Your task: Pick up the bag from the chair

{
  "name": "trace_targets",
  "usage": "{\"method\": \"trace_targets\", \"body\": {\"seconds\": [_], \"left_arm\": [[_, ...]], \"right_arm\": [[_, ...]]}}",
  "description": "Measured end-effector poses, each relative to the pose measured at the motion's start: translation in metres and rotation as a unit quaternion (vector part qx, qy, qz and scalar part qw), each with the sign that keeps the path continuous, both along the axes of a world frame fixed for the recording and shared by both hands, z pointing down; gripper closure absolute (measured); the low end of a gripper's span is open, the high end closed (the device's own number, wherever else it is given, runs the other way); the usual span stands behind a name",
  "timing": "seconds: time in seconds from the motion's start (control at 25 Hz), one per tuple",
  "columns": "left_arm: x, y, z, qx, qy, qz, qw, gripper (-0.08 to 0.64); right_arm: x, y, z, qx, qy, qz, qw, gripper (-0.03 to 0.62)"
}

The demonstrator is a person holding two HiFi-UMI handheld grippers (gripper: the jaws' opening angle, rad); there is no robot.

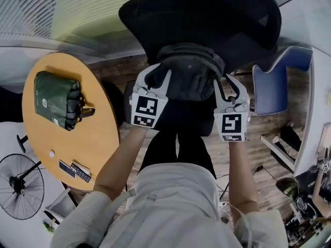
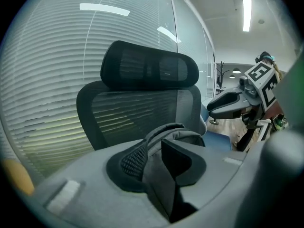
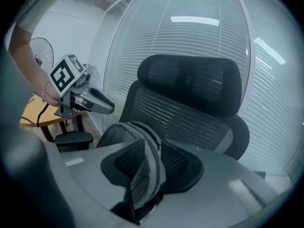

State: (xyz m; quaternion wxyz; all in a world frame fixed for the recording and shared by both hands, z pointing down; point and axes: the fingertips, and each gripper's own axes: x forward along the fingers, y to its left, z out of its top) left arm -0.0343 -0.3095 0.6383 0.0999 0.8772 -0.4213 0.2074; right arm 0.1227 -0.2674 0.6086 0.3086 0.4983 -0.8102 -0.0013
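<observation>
my left gripper (image 1: pixel 156 75): jaws part-open, a grey strap (image 2: pixel 156 175) of the bag (image 1: pixel 190 68) lying loose between them | my right gripper (image 1: pixel 227 84): likewise part-open, a second strap (image 3: pixel 145 172) slack between its jaws | bag: on the chair (image 1: pixel 217 14) seat, against the backrest

A wooden plank floor (image 1: pixel 261 133) runs under everything. At the left stands a round yellow tabletop (image 1: pixel 98 138) carrying a folded green pouch (image 1: pixel 57 99) and a small dark strip (image 1: pixel 75 170) near its edge. A black fan (image 1: pixel 20 185) stands beside it on a white surface. A blue chair (image 1: pixel 271 89) sits at the right, next to a cluttered white desk (image 1: pixel 318 112). Horizontal blinds (image 2: pixel 42 80) cover the curved glass wall. A ceiling light (image 2: pixel 246 14) glows overhead.
</observation>
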Motion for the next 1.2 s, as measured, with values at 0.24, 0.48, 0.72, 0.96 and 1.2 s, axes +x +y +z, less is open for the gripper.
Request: {"method": "trace_targets", "body": {"seconds": [0.24, 0.48, 0.72, 0.96, 1.2], "left_arm": [[-0.002, -0.01, 0.03, -0.001, -0.026, 0.002, 0.9997, 0.466], [0.0, -0.021, 0.054, -0.009, -0.044, 0.007, 0.999, 0.459], [0.0, -0.029, 0.068, -0.026, -0.044, 0.008, 0.9987, 0.423], [-0.001, -0.039, 0.089, -0.032, -0.061, 0.007, 0.9976, 0.391], [-0.007, -0.04, 0.103, -0.046, -0.067, 0.003, 0.9967, 0.374]], "right_arm": [[0.005, -0.006, 0.036, -0.016, 0.019, 0.0, 1.0, 0.48], [0.011, -0.013, 0.06, -0.031, 0.029, 0.004, 0.999, 0.47], [0.014, -0.026, 0.074, -0.036, 0.039, -0.002, 0.999, 0.455], [0.023, -0.027, 0.103, -0.064, 0.044, 0.012, 0.997, 0.43], [0.025, -0.028, 0.116, -0.076, 0.055, 0.01, 0.996, 0.417]]}}
